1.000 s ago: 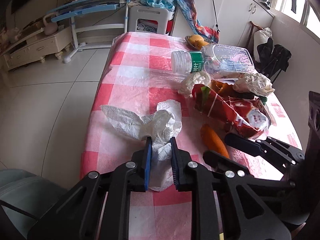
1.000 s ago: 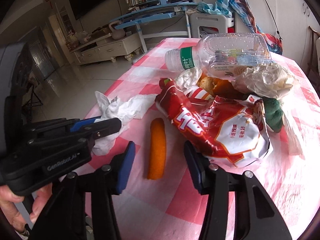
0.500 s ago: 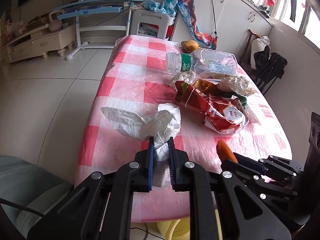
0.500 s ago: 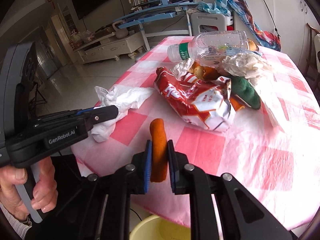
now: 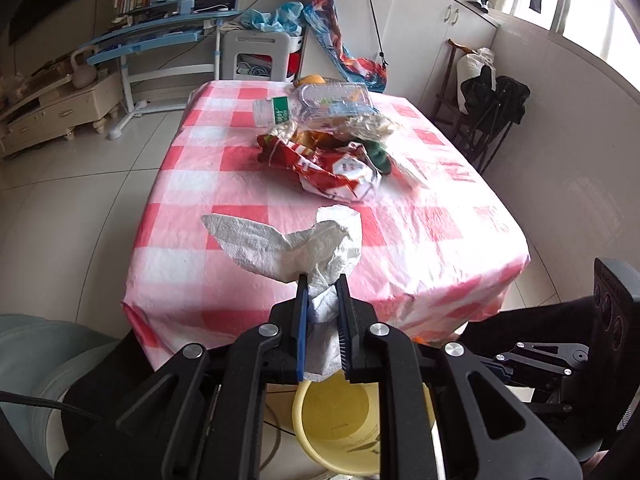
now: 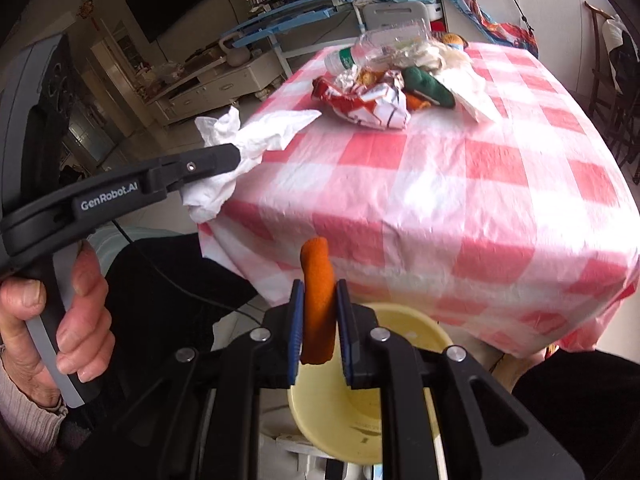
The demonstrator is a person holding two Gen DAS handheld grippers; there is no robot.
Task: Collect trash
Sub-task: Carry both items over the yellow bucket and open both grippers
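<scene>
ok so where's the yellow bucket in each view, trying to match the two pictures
Left wrist view: the yellow bucket sits at the bottom centre, on the floor below the left gripper and its white tissue.
Right wrist view: bottom centre again, behind the right gripper and its orange piece.
Shared landmark: the red snack bag on the checked table.

Both hand-held grippers (image 5: 322, 292) (image 6: 319, 298) — clamped.
</scene>
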